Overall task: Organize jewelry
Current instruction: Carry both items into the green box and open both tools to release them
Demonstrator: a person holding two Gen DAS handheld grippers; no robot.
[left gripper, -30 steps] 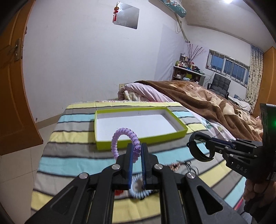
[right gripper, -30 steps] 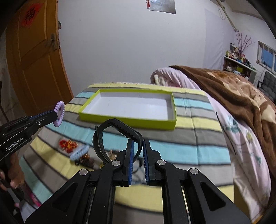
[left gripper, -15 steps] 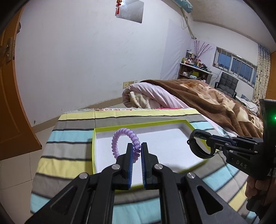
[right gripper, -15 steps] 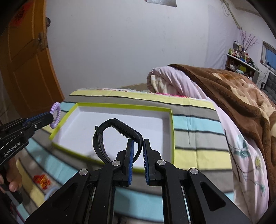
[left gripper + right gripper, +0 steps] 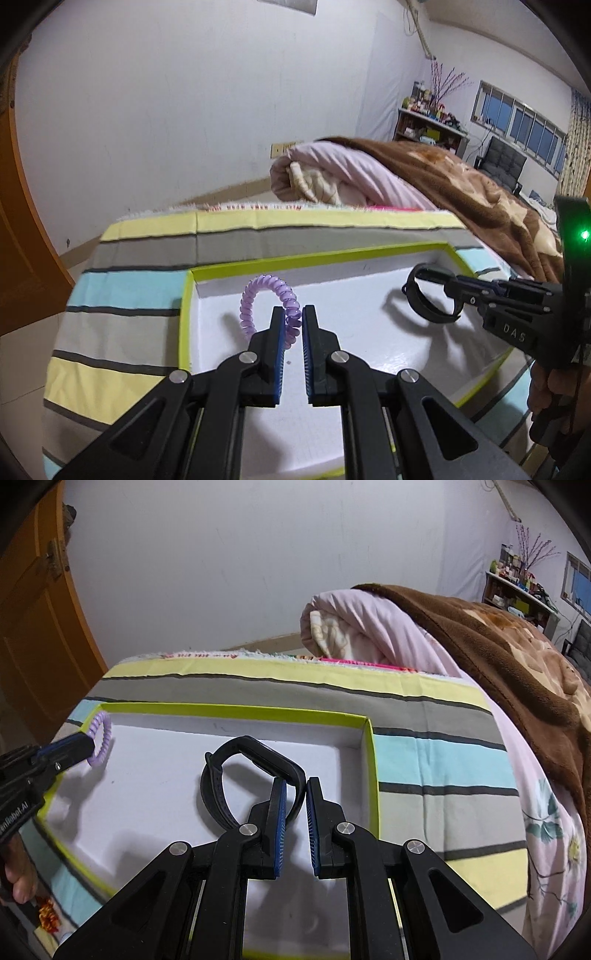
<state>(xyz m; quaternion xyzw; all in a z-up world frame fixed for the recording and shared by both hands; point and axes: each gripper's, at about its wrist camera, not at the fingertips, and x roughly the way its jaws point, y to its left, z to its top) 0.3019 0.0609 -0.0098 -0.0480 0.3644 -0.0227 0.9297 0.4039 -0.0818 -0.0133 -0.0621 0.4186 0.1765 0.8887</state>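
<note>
Left wrist view: the left gripper [image 5: 293,321] sits at lower centre of the frame, its two blue-padded fingers [image 5: 279,332] drawn close and pinching one side of a purple coil hair tie [image 5: 264,301]. The tie stands up as an arch above the fingertips, over the white floor of a shallow tray [image 5: 369,254] with a lime-green rim. At right of the frame the right gripper [image 5: 452,288] reaches in from the edge, holding a black wristband [image 5: 424,302] over the tray's right half; a shadow of the band falls on the tray floor. A green light [image 5: 584,234] glows on the housing at the far right.

Right wrist view: the right gripper [image 5: 293,797] fills the lower centre, its fingers nearly closed and clamped on one end of the black wristband [image 5: 221,775], whose loop leans to the left above the tray floor. The tray [image 5: 236,710] spans the middle of the frame. At the left edge the left gripper [image 5: 86,744] holds the purple hair tie [image 5: 99,738] above the tray's left end, near its rim. The tray rests on a striped cloth [image 5: 443,753] in yellow, grey and light blue. A rolled pink quilt [image 5: 362,627] and a brown blanket [image 5: 498,638] lie in the upper right. A small red trinket [image 5: 48,917] lies on the cloth at lower left, outside the tray.
</note>
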